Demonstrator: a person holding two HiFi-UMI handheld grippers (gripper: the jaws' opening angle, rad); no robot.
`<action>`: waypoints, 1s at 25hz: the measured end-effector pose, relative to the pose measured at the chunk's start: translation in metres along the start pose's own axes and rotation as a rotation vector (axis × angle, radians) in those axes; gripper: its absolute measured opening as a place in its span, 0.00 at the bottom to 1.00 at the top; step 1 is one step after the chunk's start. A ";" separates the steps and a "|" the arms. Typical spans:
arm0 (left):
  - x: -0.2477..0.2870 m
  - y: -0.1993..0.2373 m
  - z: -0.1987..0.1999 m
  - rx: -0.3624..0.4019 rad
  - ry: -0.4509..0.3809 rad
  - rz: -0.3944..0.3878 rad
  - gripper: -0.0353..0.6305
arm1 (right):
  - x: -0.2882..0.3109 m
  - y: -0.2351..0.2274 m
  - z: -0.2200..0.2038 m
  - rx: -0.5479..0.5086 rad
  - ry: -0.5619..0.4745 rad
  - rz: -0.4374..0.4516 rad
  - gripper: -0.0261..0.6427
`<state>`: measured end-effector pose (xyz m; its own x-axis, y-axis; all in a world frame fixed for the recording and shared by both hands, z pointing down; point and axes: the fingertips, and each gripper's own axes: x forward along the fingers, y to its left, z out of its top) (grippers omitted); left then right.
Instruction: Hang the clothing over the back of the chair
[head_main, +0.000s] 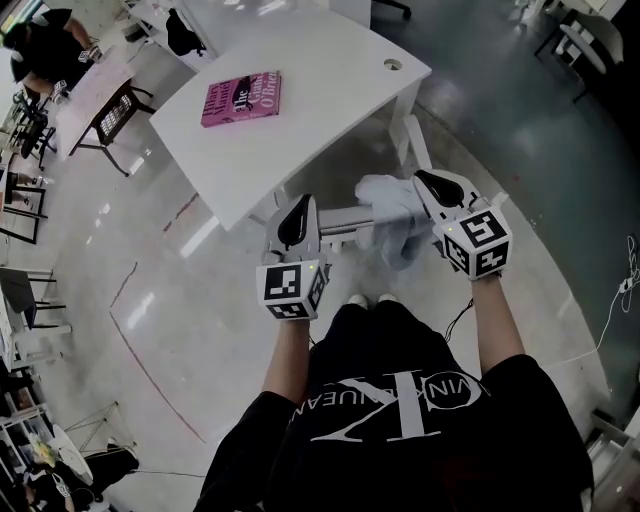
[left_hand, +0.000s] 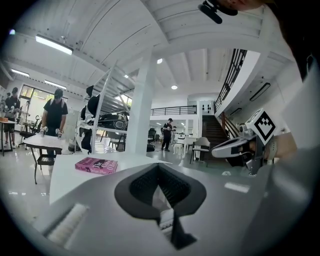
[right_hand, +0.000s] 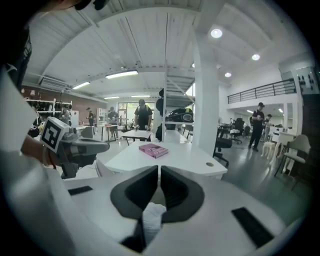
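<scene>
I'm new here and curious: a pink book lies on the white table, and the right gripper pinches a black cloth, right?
Not quite: the crumpled cloth in the right gripper is white, not black, as the right gripper view shows. The pink book does lie on the white table.

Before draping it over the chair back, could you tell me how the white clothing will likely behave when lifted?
Probably floppy: the clothing sags in folds by the right gripper, which pinches one bunched edge. Likely light, since that small pinch seems to carry it. It may slip off the smooth chair back if draped unevenly.
</scene>
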<state>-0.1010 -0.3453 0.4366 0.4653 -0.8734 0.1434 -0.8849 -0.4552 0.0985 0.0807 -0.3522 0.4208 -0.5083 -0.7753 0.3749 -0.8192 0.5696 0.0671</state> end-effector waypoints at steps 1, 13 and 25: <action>-0.002 0.001 0.000 0.002 -0.001 0.000 0.07 | -0.003 0.002 0.001 0.006 -0.018 -0.009 0.08; -0.024 0.006 0.003 0.018 -0.014 0.035 0.07 | -0.026 0.014 0.001 0.010 -0.098 -0.036 0.08; -0.048 -0.010 -0.002 -0.003 -0.026 0.092 0.07 | -0.058 0.017 -0.004 0.010 -0.150 -0.031 0.07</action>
<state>-0.1142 -0.2988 0.4312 0.3809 -0.9159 0.1266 -0.9240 -0.3720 0.0889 0.0971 -0.2963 0.4044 -0.5164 -0.8248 0.2302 -0.8372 0.5429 0.0669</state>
